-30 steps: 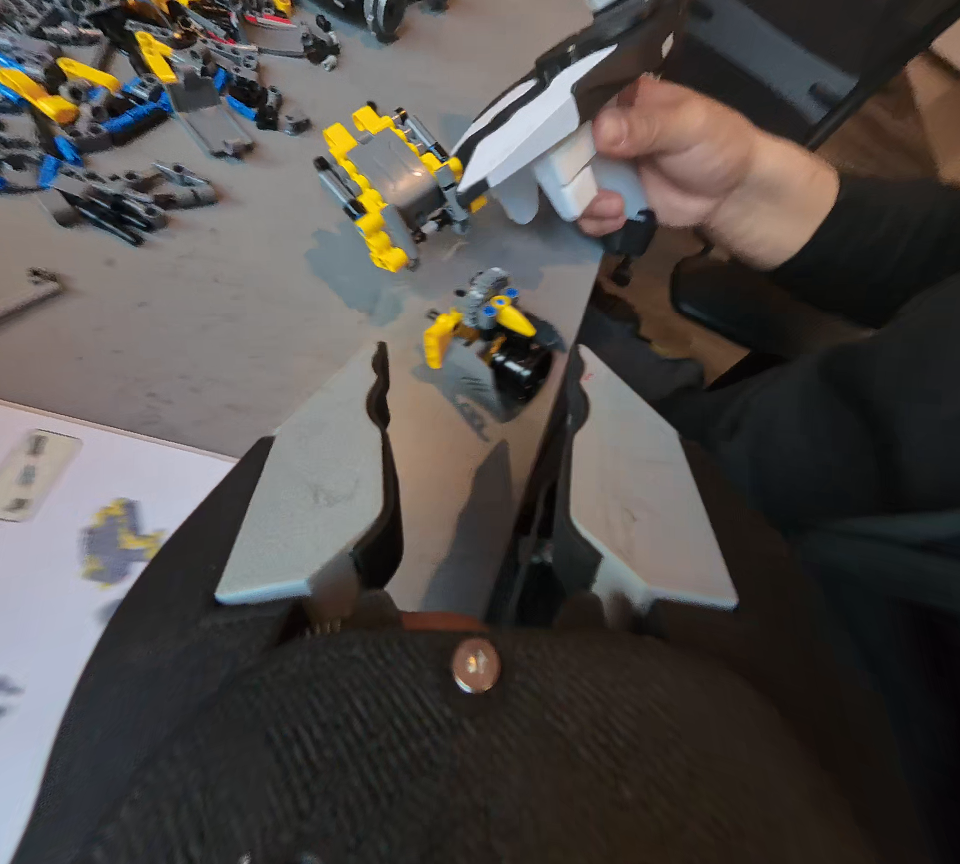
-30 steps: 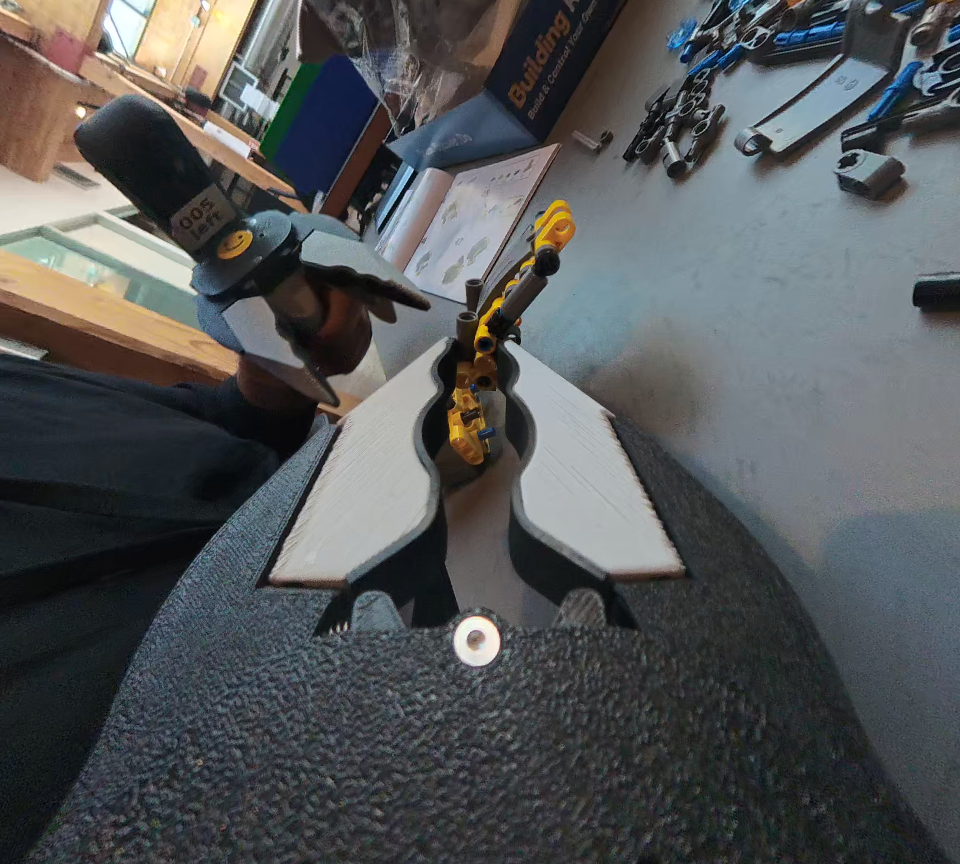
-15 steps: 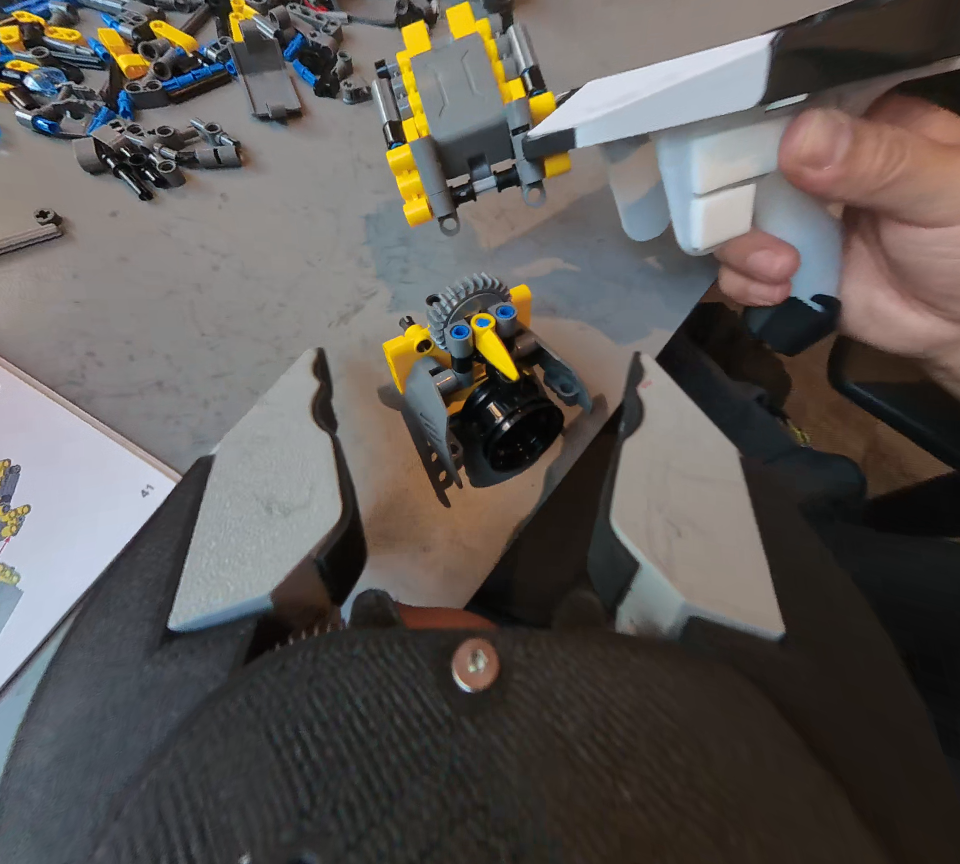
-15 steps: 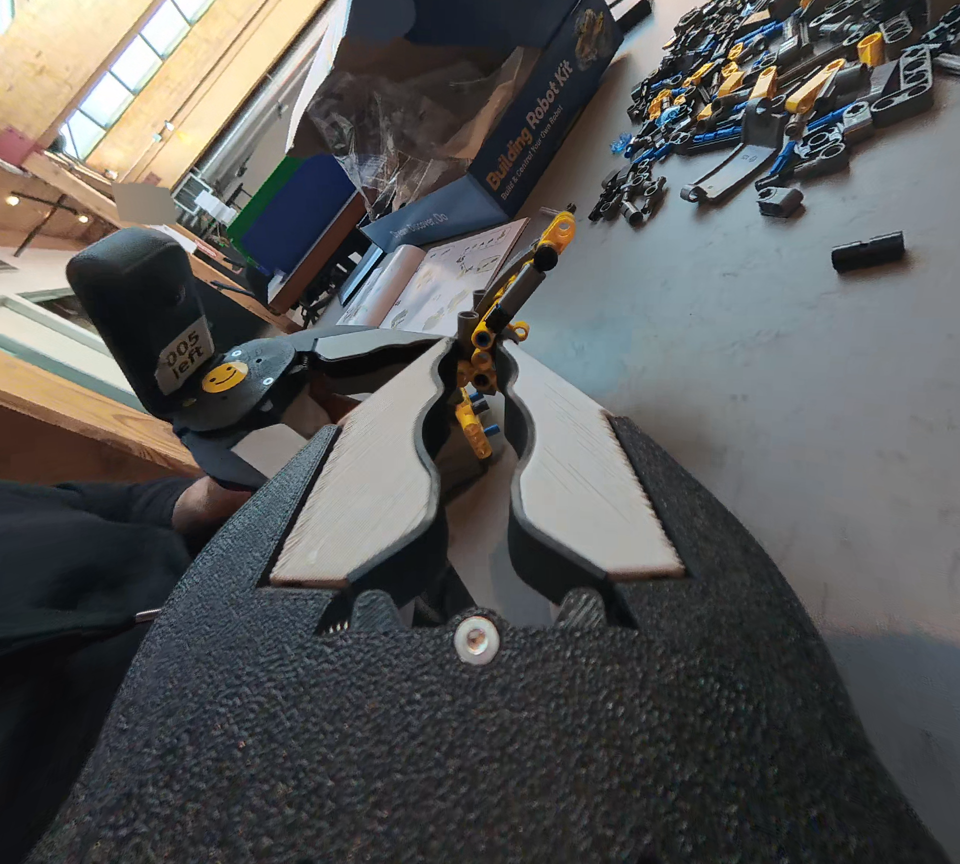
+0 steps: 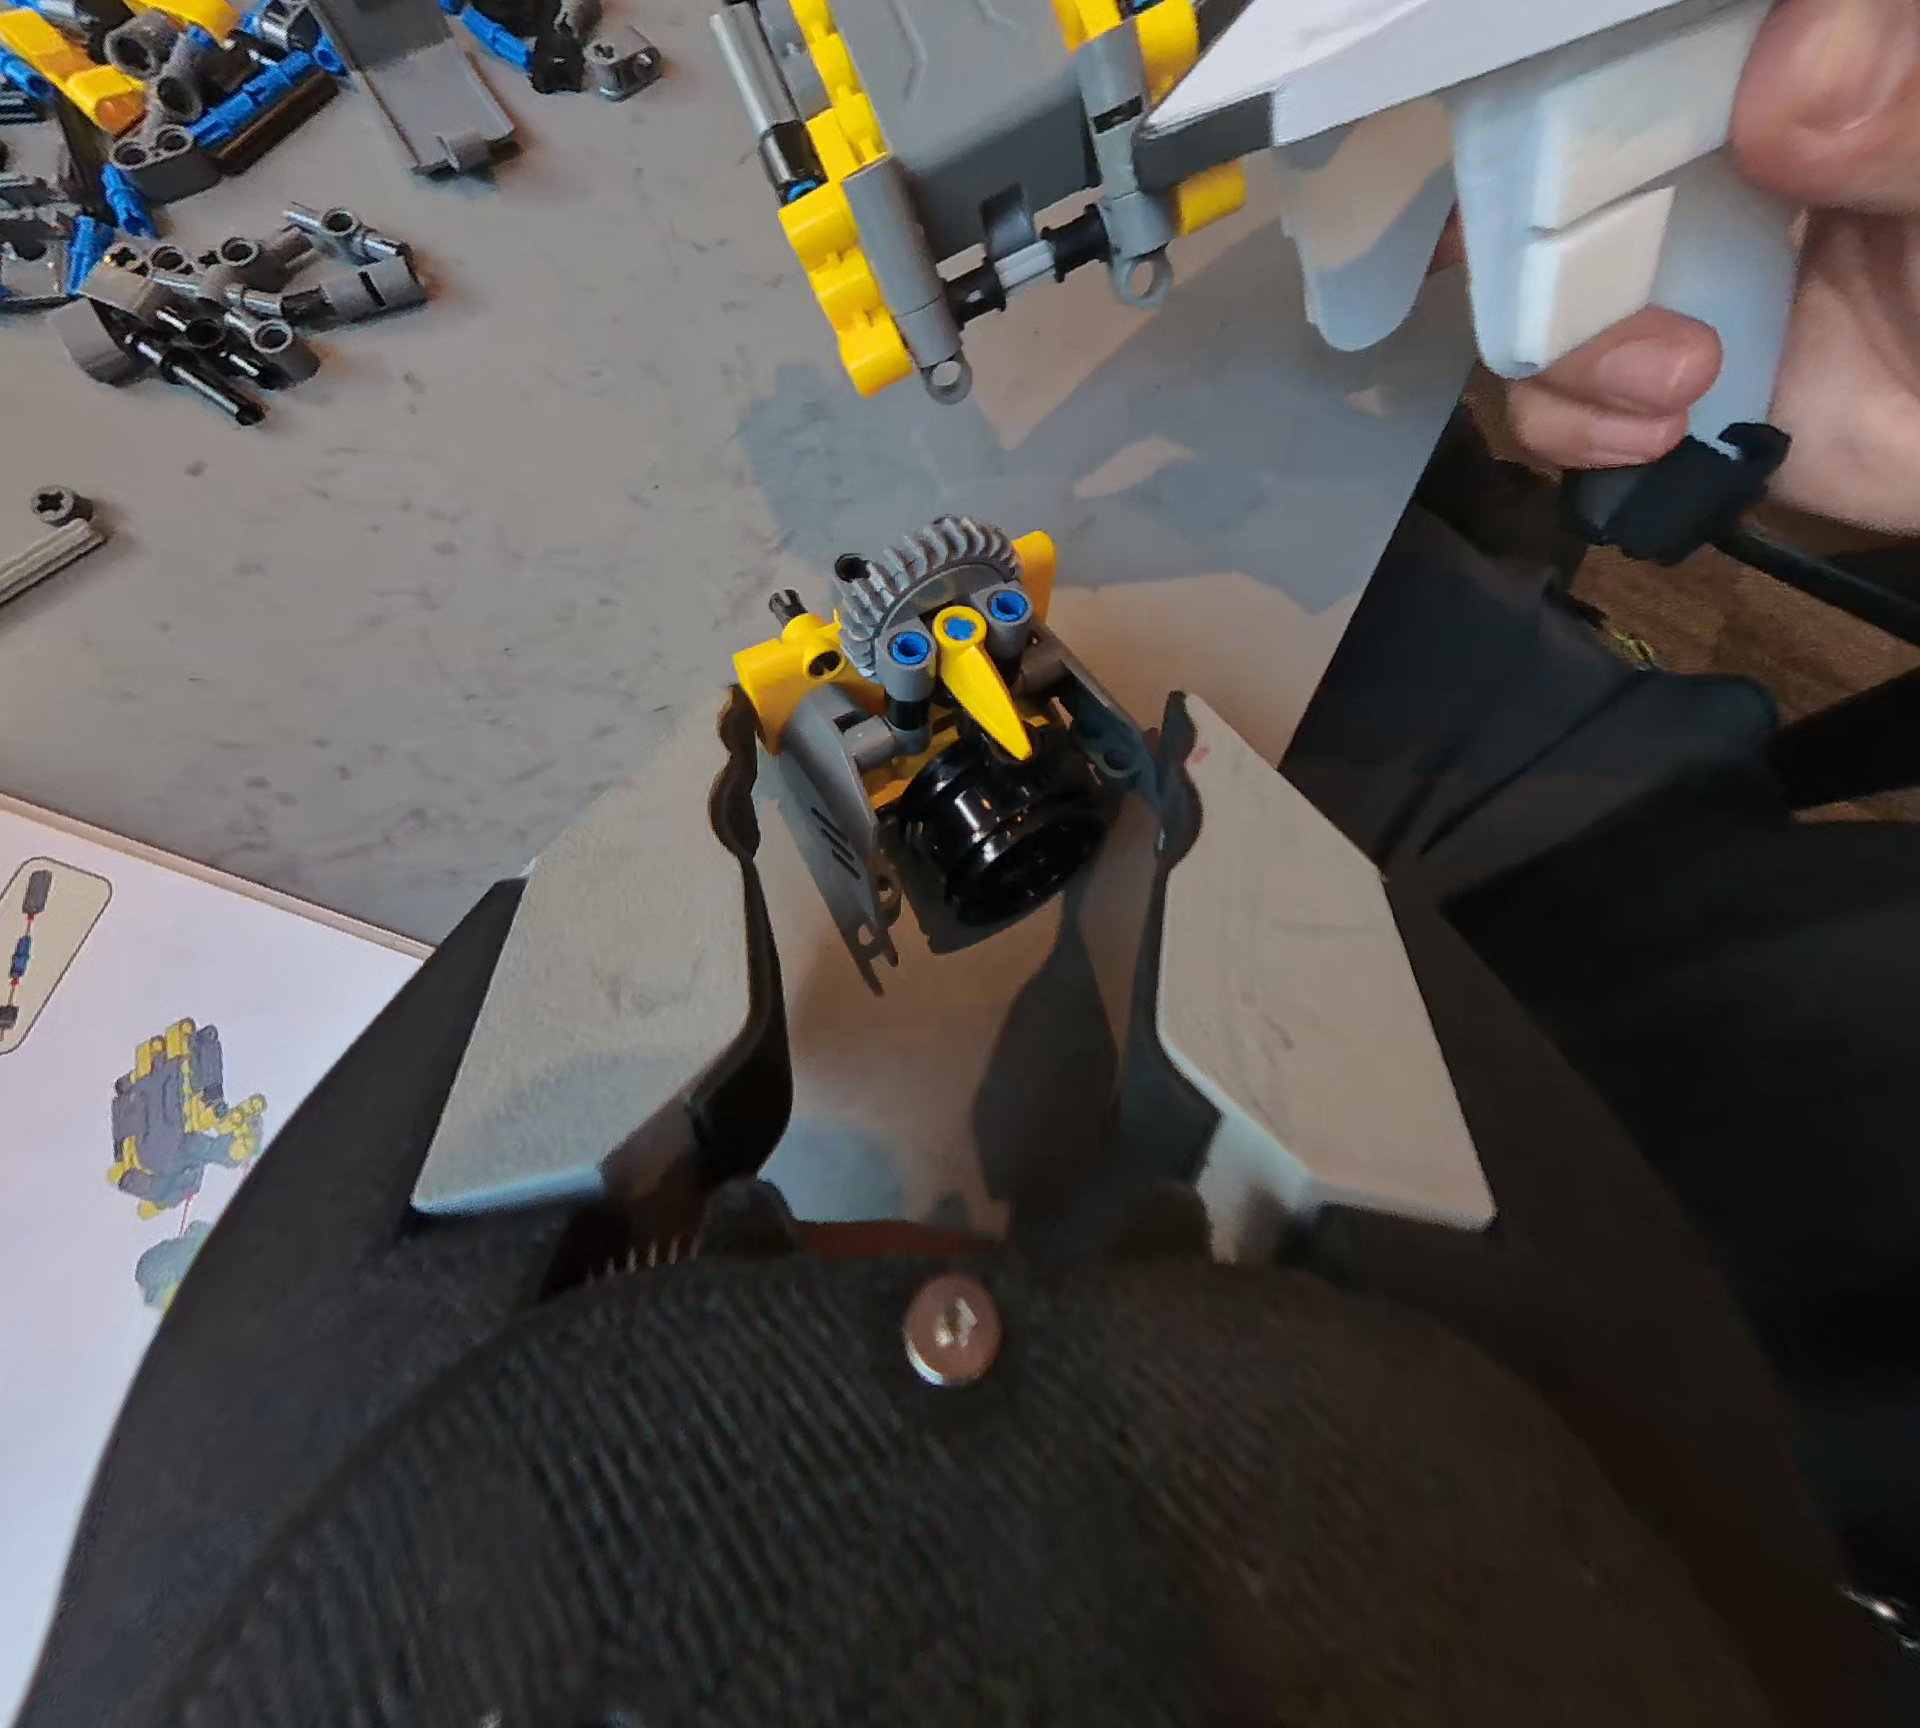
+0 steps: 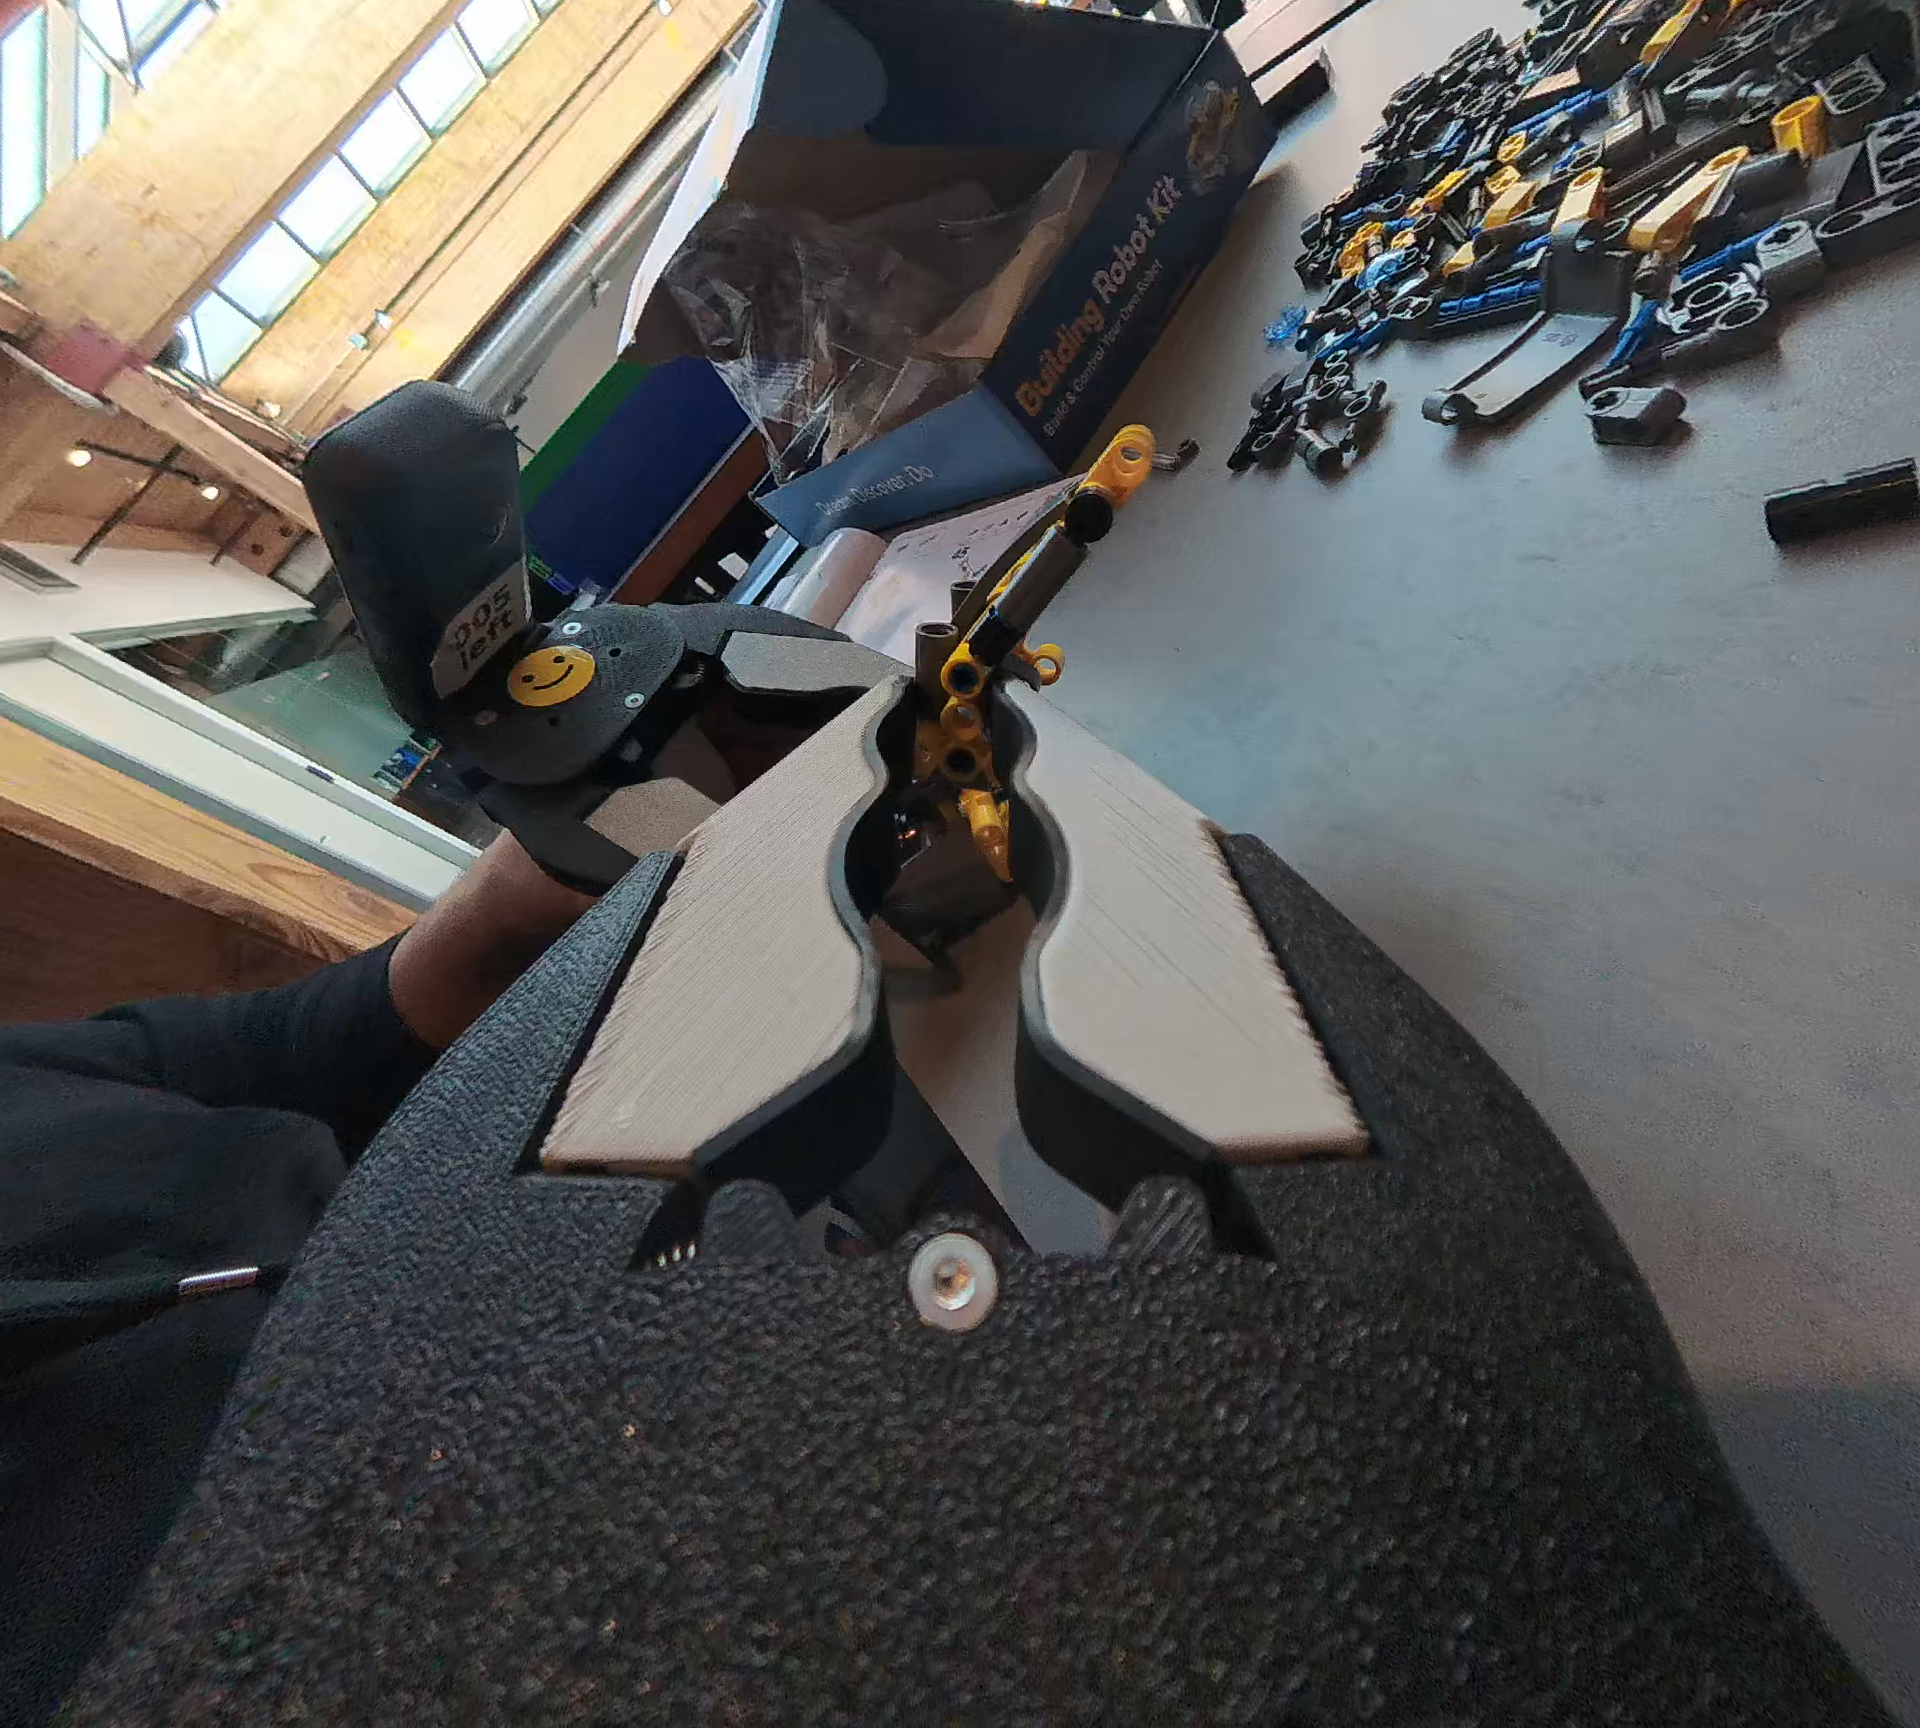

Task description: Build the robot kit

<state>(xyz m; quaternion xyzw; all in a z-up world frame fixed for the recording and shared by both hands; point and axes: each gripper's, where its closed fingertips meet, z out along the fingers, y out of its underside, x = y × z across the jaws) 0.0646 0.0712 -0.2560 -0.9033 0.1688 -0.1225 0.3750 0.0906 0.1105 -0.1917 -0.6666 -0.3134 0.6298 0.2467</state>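
In the left wrist view, my left gripper (image 5: 951,728) has closed around a small assembly (image 5: 935,743) made of a black wheel, a grey gear and yellow parts. The assembly stands on the grey table (image 5: 468,587) near its edge, and both fingertips touch its sides. My right gripper (image 6: 956,712) is shut on a larger yellow and grey assembly (image 6: 961,743) and holds it in the air. In the left wrist view this larger assembly (image 5: 935,68) hangs above and beyond the small one, pinched at one edge by the right gripper (image 5: 1164,130). A hand (image 5: 1829,244) holds that gripper.
A pile of loose black, blue and yellow parts (image 5: 208,68) lies at the far left, also seen in the right wrist view (image 6: 1610,224). An instruction booklet (image 5: 156,1055) lies at the near left. An open dark-blue box (image 6: 987,224) stands behind it. The table edge (image 5: 1351,660) runs just to the right. About 8 centimeters separates my left fingertips from my right.
My left gripper has moved forward around the small wheel assembly and its jaws have narrowed onto it. The right gripper, with its assembly, now shows closer and higher in the left wrist view.
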